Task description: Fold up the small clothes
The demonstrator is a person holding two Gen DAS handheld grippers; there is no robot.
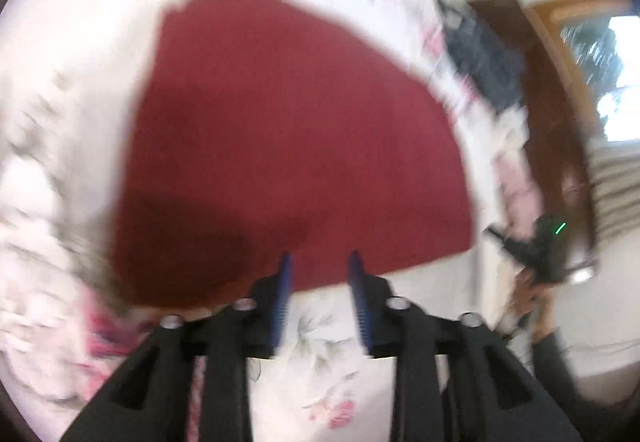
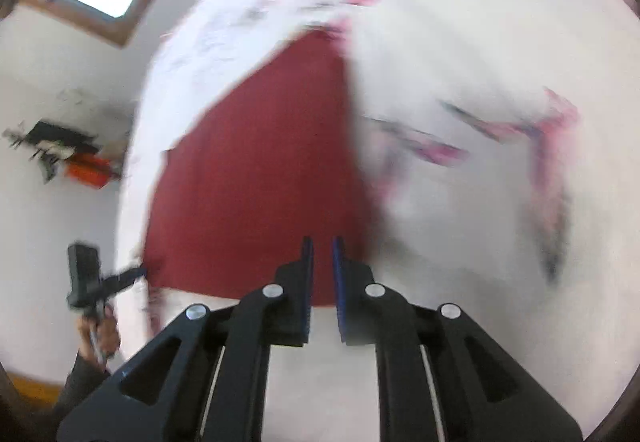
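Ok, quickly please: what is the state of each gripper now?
Left gripper: open, holding nothing, near the edge of the dark red flat cloth.
Right gripper: open with a narrow gap, holding nothing.

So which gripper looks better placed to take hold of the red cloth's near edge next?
Probably the left gripper: it is open, straddling the red cloth's near edge. The right gripper is nearly closed.

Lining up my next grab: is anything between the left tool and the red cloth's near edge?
Nothing: in the left wrist view the left tool already overlaps the red cloth's near edge, with only floral sheet beneath.
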